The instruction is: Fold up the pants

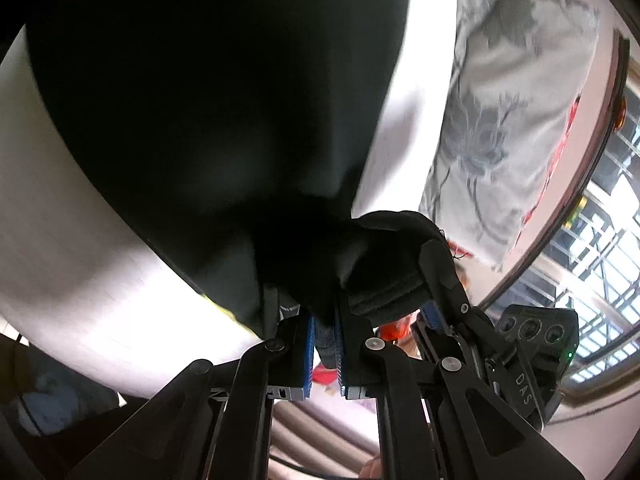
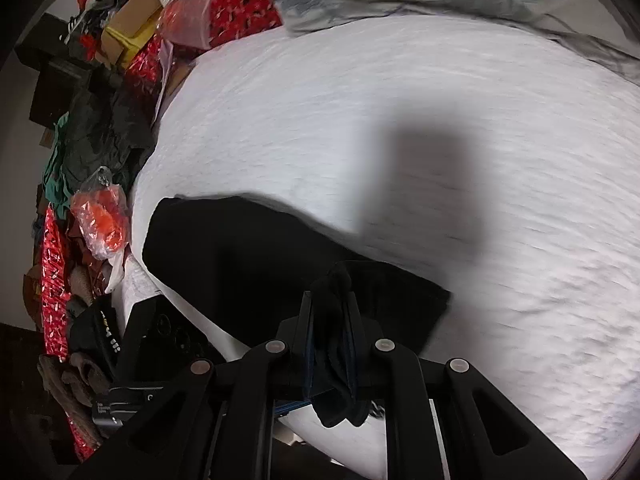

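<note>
Left gripper point(image 1: 325, 344): your jaws are clamped on a bunched fold of the black pants point(image 1: 208, 112). Right gripper point(image 2: 331, 336): likewise closed on dark pants cloth, seen just right of the left one in the left wrist view. Surface: white textured bedsheet point(image 2: 400, 92), with a grey floral cover point(image 1: 516, 92) at its far edge. Room: barred window point(image 1: 600, 216) on the right. Surroundings: heaped clothes, a cardboard box point(image 2: 130, 26) and red wrapping point(image 2: 236, 4) crowding the bed's left side. Pants: gathered at both grippers, lifted, draping away over the sheet.
</note>
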Tool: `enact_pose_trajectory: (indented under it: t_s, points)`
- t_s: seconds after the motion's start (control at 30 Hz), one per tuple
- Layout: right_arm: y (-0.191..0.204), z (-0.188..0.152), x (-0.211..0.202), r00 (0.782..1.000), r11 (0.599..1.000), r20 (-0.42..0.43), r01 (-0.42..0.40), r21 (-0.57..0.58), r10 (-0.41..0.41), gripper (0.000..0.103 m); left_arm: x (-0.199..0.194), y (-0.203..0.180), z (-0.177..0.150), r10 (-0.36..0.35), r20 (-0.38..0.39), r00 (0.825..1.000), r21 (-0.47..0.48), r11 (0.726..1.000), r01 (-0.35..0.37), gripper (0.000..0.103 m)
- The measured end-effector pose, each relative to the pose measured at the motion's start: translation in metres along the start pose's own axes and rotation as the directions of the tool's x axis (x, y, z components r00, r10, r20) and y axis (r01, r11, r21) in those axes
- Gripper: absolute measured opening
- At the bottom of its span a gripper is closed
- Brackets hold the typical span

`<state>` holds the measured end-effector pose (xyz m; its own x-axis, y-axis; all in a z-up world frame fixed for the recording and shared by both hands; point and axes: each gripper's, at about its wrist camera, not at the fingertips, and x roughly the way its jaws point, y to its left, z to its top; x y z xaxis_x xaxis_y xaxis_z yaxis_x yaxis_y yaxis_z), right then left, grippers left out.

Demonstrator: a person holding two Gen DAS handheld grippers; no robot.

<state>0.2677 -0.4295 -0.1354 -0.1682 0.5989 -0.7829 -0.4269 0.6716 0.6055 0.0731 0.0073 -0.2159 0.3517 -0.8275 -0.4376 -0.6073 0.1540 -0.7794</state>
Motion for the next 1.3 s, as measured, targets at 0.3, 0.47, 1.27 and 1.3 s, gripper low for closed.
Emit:
enact_pose_trajectory:
  t_s: [0.3, 0.47, 1.27, 1.3]
  points:
    - [0.041, 0.015, 0.054, 1.0, 0.999, -0.021, -0.017, 0.033, 0.018, 0.016, -0.05, 0.011, 0.016, 0.019, 0.094, 0.995, -0.015, 1.0, -0.018, 0.007]
    - [0.053, 0.018, 0.075, 0.999, 0.998, -0.032, -0.004, 0.066, 0.006, 0.025, -0.069, 0.022, 0.018, 0.016, 0.105, 0.994, -0.047, 0.999, -0.011, 0.009]
    - [-0.045, -0.133, 0.047, 0.853, 0.664, 0.332, -0.521, 0.535, 0.402, 0.052, -0.09, -0.073, -0.058, 0.378, 0.335, 0.863, 0.551, 0.664, -0.505, 0.059]
    - [-0.049, -0.138, 0.053, 0.848, 0.633, 0.346, -0.529, 0.565, 0.401, 0.052, -0.081, -0.078, -0.055, 0.39, 0.331, 0.86, 0.552, 0.659, -0.511, 0.059]
